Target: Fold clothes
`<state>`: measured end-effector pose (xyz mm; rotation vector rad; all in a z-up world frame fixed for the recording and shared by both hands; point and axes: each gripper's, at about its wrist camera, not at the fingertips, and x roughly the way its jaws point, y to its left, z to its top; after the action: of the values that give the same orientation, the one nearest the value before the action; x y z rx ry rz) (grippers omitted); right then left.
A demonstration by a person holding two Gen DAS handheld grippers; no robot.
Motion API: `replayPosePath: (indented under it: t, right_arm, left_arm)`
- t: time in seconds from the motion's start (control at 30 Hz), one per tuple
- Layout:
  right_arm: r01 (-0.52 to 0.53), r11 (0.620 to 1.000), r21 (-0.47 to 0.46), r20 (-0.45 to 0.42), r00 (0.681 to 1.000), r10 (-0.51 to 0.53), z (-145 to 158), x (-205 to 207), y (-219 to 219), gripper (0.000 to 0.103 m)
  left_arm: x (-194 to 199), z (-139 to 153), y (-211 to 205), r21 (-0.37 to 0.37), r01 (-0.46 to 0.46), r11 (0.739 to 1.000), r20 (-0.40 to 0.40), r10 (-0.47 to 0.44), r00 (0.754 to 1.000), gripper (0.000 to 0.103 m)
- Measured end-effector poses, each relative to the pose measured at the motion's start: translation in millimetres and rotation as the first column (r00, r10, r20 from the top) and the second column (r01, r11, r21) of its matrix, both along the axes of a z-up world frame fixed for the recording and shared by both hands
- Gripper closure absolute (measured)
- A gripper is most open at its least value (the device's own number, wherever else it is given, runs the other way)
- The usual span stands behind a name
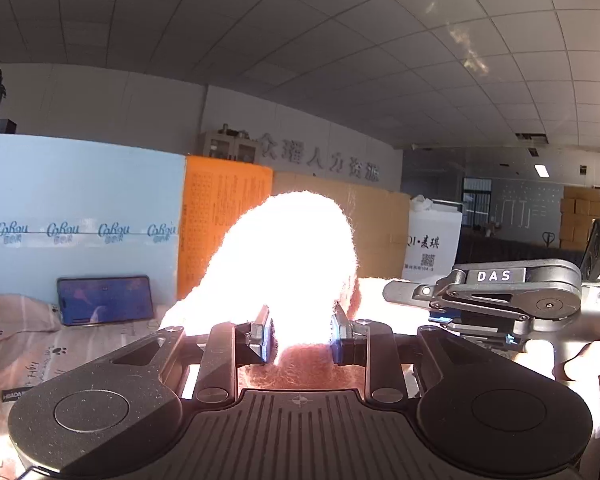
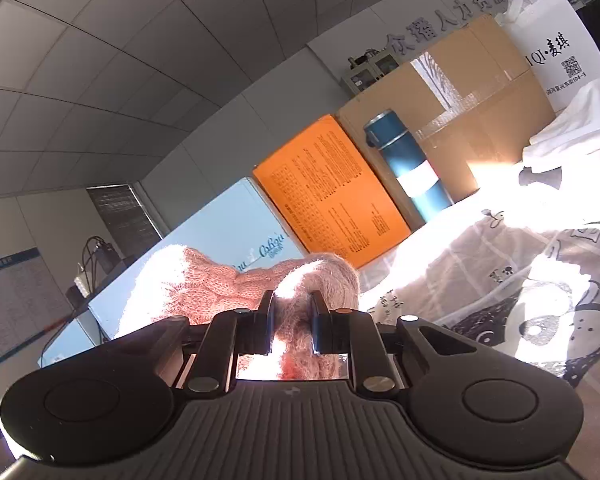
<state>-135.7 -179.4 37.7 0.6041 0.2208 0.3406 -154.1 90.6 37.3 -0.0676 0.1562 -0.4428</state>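
A fuzzy pink knit garment (image 1: 300,372) bulges up between the fingers of my left gripper (image 1: 302,330), which is shut on it; sunlight blows most of the fabric out to white. In the right wrist view the same pink knit (image 2: 220,284) is bunched in front of my right gripper (image 2: 294,320), whose fingers are shut on a fold of it. The right gripper's body (image 1: 500,292), marked DAS, shows at the right of the left wrist view, level with the left one, with a person's hand (image 1: 588,364) on its handle.
A printed bedsheet (image 2: 500,280) covers the surface. A phone (image 1: 106,300) leans against a light blue board (image 1: 80,208). An orange board (image 2: 332,184), cardboard box (image 2: 480,92), blue flask (image 2: 408,164), white bag (image 2: 556,48) and white cloth (image 2: 580,124) line the back.
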Motion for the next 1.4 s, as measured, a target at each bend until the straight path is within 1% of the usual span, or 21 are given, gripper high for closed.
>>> replayPosePath:
  t: [0.07, 0.13, 0.17, 0.2, 0.27, 0.3, 0.4, 0.5, 0.6, 0.7, 0.73, 0.8, 0.9, 1.03, 1.07, 1.1, 1.13, 1.17, 1.2, 1.33, 1.4]
  right_arm:
    - [0.031, 0.999, -0.020, -0.043, 0.999, -0.032, -10.3, 3.6, -6.0, 0.087]
    - [0.061, 0.997, -0.040, -0.085, 0.994, -0.065, -20.6, 7.2, -12.0, 0.087]
    - [0.078, 0.996, -0.051, -0.101, 0.991, -0.082, -24.8, 7.9, -14.6, 0.087]
    - [0.094, 0.994, -0.061, -0.115, 0.988, -0.101, -28.5, 8.1, -17.1, 0.087]
    - [0.119, 0.991, -0.066, -0.138, 0.982, -0.127, -36.0, 5.2, -21.7, 0.087]
    - [0.127, 0.990, -0.060, -0.144, 0.980, -0.134, -38.8, 4.7, -24.6, 0.087]
    - [0.158, 0.987, -0.035, -0.145, 0.976, -0.162, -43.1, -1.1, -33.5, 0.087]
    - [0.186, 0.982, -0.019, -0.125, 0.974, -0.187, -42.2, -8.3, -40.3, 0.087]
    - [0.237, 0.971, -0.016, -0.076, 0.968, -0.238, -35.7, -16.2, -46.3, 0.087]
    - [0.279, 0.960, -0.037, -0.039, 0.959, -0.280, -29.5, -22.1, -52.8, 0.087]
    - [0.287, 0.957, -0.047, -0.028, 0.957, -0.288, -28.1, -23.4, -54.7, 0.087]
    - [0.295, 0.952, -0.077, -0.018, 0.955, -0.298, -28.1, -25.9, -57.0, 0.086]
    - [0.312, 0.942, -0.121, -0.019, 0.948, -0.317, -30.3, -29.8, -60.1, 0.083]
    - [0.318, 0.937, -0.143, -0.044, 0.944, -0.327, -35.0, -34.1, -65.2, 0.082]
    - [0.318, 0.937, -0.146, -0.049, 0.943, -0.328, -35.8, -35.4, -66.4, 0.079]
    - [0.315, 0.937, -0.151, -0.049, 0.944, -0.325, -36.0, -37.3, -67.9, 0.069]
    - [0.313, 0.937, -0.155, -0.046, 0.945, -0.323, -36.0, -39.2, -69.2, 0.050]
    - [0.313, 0.936, -0.161, -0.044, 0.945, -0.324, -35.5, -41.0, -70.3, 0.040]
    - [0.305, 0.937, -0.170, -0.044, 0.948, -0.316, -34.8, -42.5, -71.1, 0.028]
    - [0.223, 0.952, -0.211, -0.066, 0.968, -0.241, -34.2, -46.5, -72.4, 0.011]
    - [0.138, 0.960, -0.246, -0.083, 0.983, -0.163, -35.1, -48.1, -69.1, 0.008]
  left_arm:
    - [10.2, -7.2, -3.3, 0.022, 0.013, 1.000, -0.046, -0.012, 0.999, 0.071]
    - [12.8, -12.7, -3.0, 0.032, 0.029, 0.999, -0.065, -0.026, 0.998, 0.063]
    - [13.1, -14.7, -1.8, 0.035, 0.036, 0.999, -0.067, -0.034, 0.997, 0.050]
    - [11.4, -15.1, 1.4, 0.037, 0.043, 0.998, -0.052, -0.041, 0.998, 0.032]
    - [7.3, -13.4, 8.7, 0.052, 0.057, 0.997, -0.016, -0.057, 0.998, 0.018]
    - [4.5, -9.9, 9.3, 0.071, 0.069, 0.995, 0.002, -0.070, 0.998, 0.015]
    - [-9.3, -7.0, 13.8, 0.143, 0.093, 0.985, 0.031, -0.098, 0.995, 0.010]
    - [-9.8, -6.7, 26.8, 0.219, 0.078, 0.973, 0.017, -0.083, 0.996, 0.006]
    - [-3.1, -5.8, 45.7, 0.234, 0.009, 0.972, -0.023, -0.004, 1.000, 0.006]
    - [5.1, -2.2, 63.8, 0.203, -0.043, 0.978, -0.060, 0.056, 0.997, 0.005]
    - [6.7, -2.5, 66.5, 0.212, -0.035, 0.977, -0.069, 0.051, 0.996, 0.005]
    - [9.1, -7.7, 65.2, 0.262, 0.017, 0.965, -0.098, 0.010, 0.995, 0.003]
    - [13.0, -20.7, 55.1, 0.351, 0.095, 0.931, -0.147, -0.046, 0.988, 0.003]
    - [20.8, -27.0, 49.6, 0.388, 0.087, 0.918, -0.147, -0.032, 0.989, 0.003]
    - [22.7, -28.6, 48.2, 0.397, 0.085, 0.914, -0.146, -0.028, 0.989, 0.003]
    - [24.7, -30.1, 46.8, 0.406, 0.082, 0.910, -0.146, -0.025, 0.989, 0.003]
    - [26.6, -31.7, 45.4, 0.415, 0.080, 0.906, -0.145, -0.021, 0.989, 0.003]
    - [28.6, -33.3, 44.1, 0.424, 0.078, 0.902, -0.145, -0.018, 0.989, 0.003]
    - [30.5, -34.8, 42.7, 0.433, 0.076, 0.898, -0.145, -0.014, 0.989, 0.003]
    - [38.3, -41.1, 37.2, 0.468, 0.068, 0.881, -0.143, 0.000, 0.990, 0.003]
    - [42.2, -44.3, 34.4, 0.485, 0.063, 0.872, -0.141, 0.007, 0.990, 0.003]
